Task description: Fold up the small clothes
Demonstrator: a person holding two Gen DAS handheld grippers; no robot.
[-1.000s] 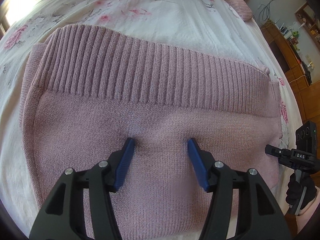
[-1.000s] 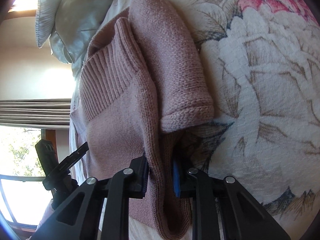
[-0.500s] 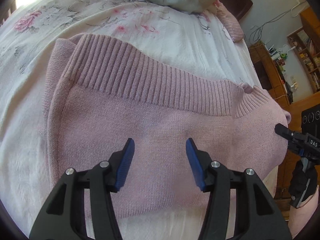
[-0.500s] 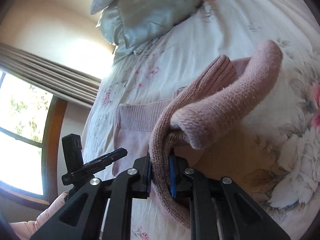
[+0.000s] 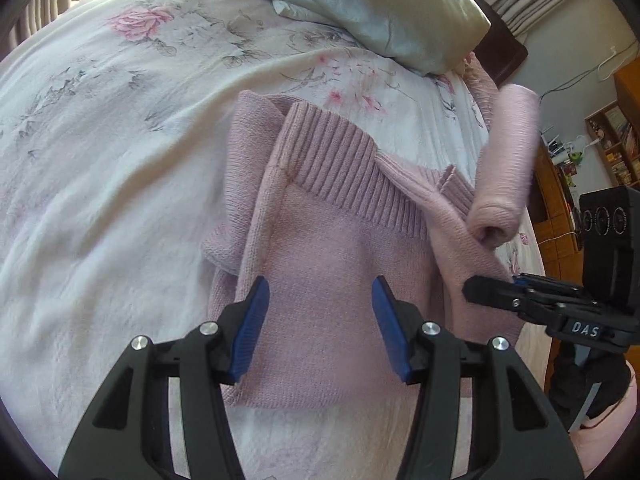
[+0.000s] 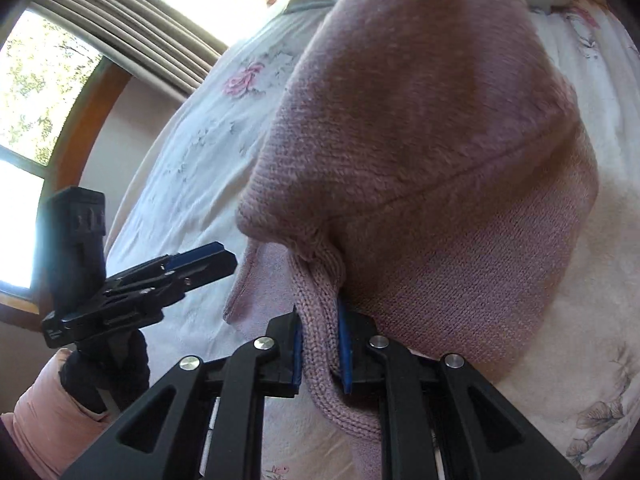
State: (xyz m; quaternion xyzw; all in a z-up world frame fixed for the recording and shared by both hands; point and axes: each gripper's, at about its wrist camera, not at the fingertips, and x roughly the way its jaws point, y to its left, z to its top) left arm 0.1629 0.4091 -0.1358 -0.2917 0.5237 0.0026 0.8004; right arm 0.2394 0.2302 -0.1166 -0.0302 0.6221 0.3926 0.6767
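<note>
A dusty-pink knit sweater (image 5: 332, 264) lies on the floral bedspread (image 5: 100, 168), its ribbed band (image 5: 344, 160) toward the pillow. My left gripper (image 5: 320, 300) hovers open above the sweater's body with nothing between its blue pads. My right gripper (image 6: 319, 344) is shut on the sweater's right edge and holds it lifted, so the fabric (image 6: 420, 140) drapes over in front of that camera. In the left wrist view the right gripper (image 5: 492, 288) sits at the sweater's right side, with a sleeve (image 5: 508, 160) raised and blurred above it. The left gripper (image 6: 196, 264) shows at the left of the right wrist view.
A pale green satin pillow (image 5: 384, 8) lies at the head of the bed. Wooden shelves and furniture (image 5: 608, 136) stand past the bed's right edge. A window with curtains (image 6: 60, 80) is on the far side. A gloved hand (image 6: 104, 376) with a pink sleeve holds the left gripper.
The right gripper has lifted the sweater's right edge and carried it leftward over the body, swinging the sleeve up. The left gripper has drawn back and up, staying open.
</note>
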